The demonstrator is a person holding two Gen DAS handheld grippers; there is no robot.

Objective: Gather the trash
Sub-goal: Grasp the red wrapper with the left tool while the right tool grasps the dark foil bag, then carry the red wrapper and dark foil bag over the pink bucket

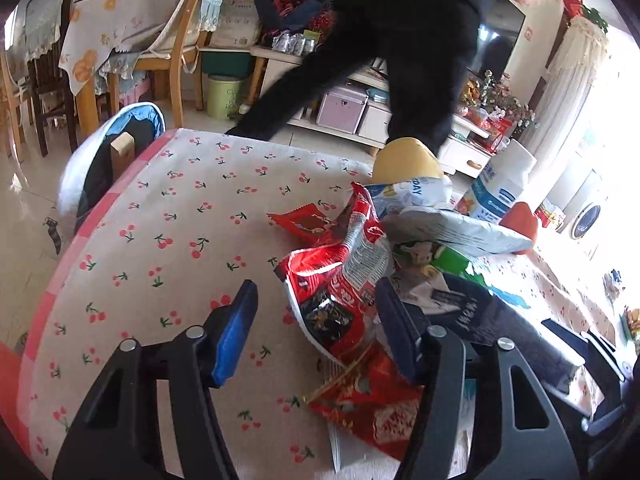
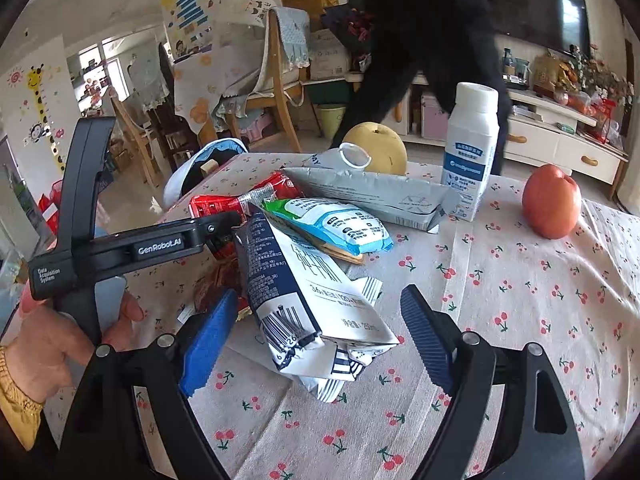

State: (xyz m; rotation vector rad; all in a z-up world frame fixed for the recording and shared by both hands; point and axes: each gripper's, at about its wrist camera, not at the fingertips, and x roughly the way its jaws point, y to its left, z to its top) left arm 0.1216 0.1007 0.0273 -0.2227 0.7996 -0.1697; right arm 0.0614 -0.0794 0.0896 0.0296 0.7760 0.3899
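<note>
A pile of trash lies on the cherry-print tablecloth (image 1: pixel 168 216): red snack wrappers (image 1: pixel 340 280), a flattened navy-and-white milk carton (image 2: pixel 296 300), a blue-green wrapper (image 2: pixel 344 228) and a grey flattened carton (image 2: pixel 376 196). My left gripper (image 1: pixel 316 320) is open, its jaws astride the red wrapper's edge; it also shows in the right wrist view (image 2: pixel 160 240). My right gripper (image 2: pixel 316 340) is open around the near end of the milk carton.
A white bottle (image 2: pixel 472 148), a yellow pear (image 2: pixel 376 148) and a red apple (image 2: pixel 552 204) stand behind the pile. A bin with a blue-white liner (image 1: pixel 108 160) sits past the table's left edge. A person in black (image 1: pixel 400 60) walks by beyond the table; chairs stand farther left.
</note>
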